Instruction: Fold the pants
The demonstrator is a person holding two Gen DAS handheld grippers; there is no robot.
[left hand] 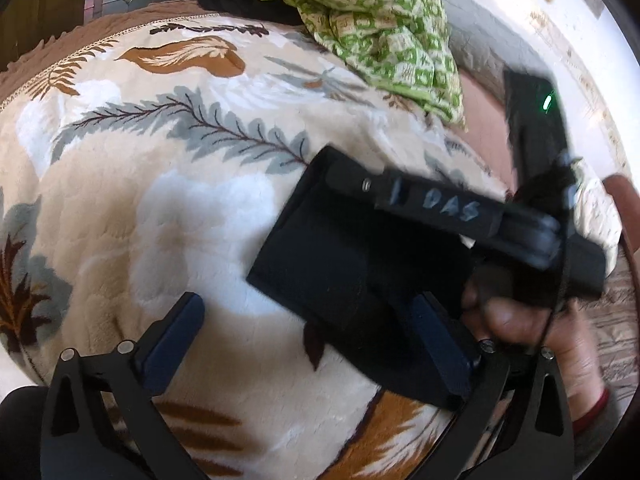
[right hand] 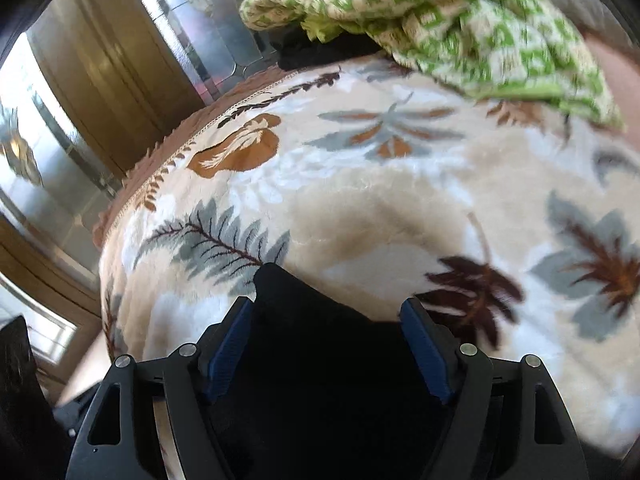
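The black pants lie folded into a small rectangle on the leaf-patterned blanket. My left gripper is open, its blue fingertips spread wide, one over the blanket and one over the pants' near edge. The right gripper shows in the left wrist view as a black body lying over the pants' far side, held by a hand. In the right wrist view my right gripper is open with the black pants between its jaws, not clamped.
A green and cream patterned cloth is heaped at the blanket's far edge, with dark fabric under it. Wooden and mirrored cupboard doors stand beyond the bed's left edge. The blanket's fringed brown border marks that edge.
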